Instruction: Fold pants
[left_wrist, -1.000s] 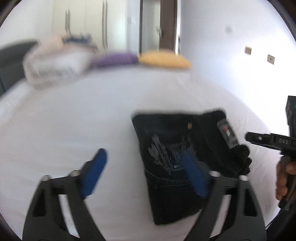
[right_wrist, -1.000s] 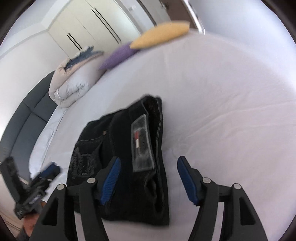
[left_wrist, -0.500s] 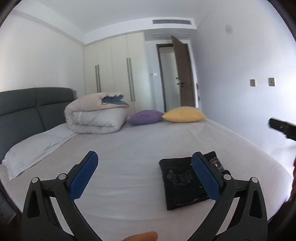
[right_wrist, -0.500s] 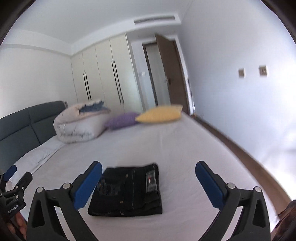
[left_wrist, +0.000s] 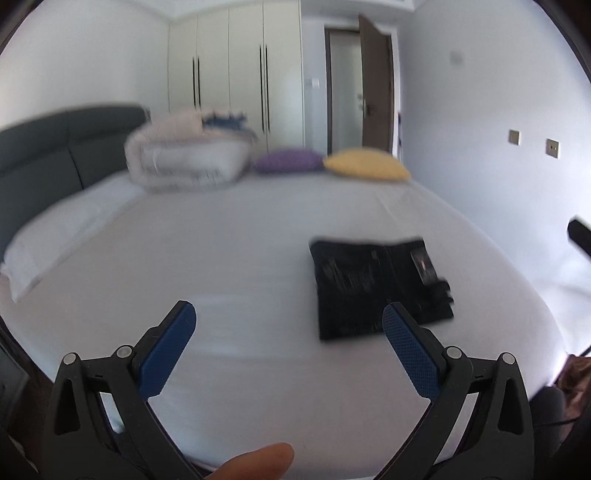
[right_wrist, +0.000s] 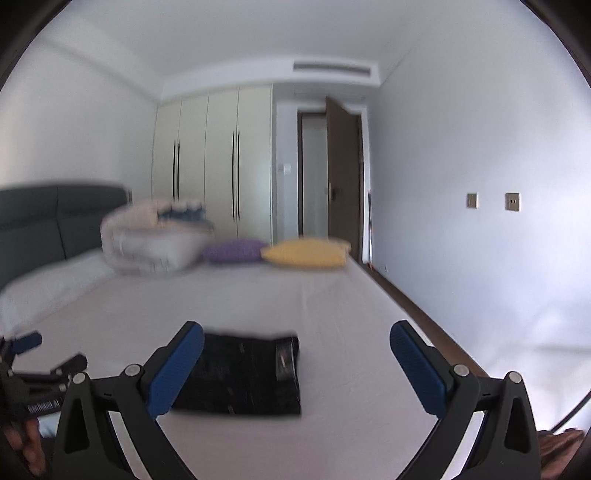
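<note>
The dark jeans (left_wrist: 376, 286) are lying as a compact folded rectangle on the white bed (left_wrist: 221, 236), toward its right side, and neither tool is touching them. The left tool (left_wrist: 286, 349) is hovering above the sheet with its blue pads spread wide, holding nothing; the right tool (right_wrist: 295, 363) is likewise gaping open and empty, the bundle showing low between its fingers in that view.

The fold is looking finished — though one corner at the right of the bundle is looking ragged in the left view, and blur is making it hard to say whether cloth is poking out there. That is the risk from here: if either tool is dropping back in to tidy it, a pad could catch the top layer and drag the stack open, or shove the whole thing sideways on the smooth sheet.

Room to move is generous. Bare sheet is stretching left of the jeans and ahead of them, with the rolled duvet (left_wrist: 184, 158), purple cushion (left_wrist: 286, 160) and yellow cushion (left_wrist: 367, 164) well apart at the far end. The tighter side is the right — the bed edge is running nearer the bundle there, with floor (right_wrist: 424, 314) below.
</note>
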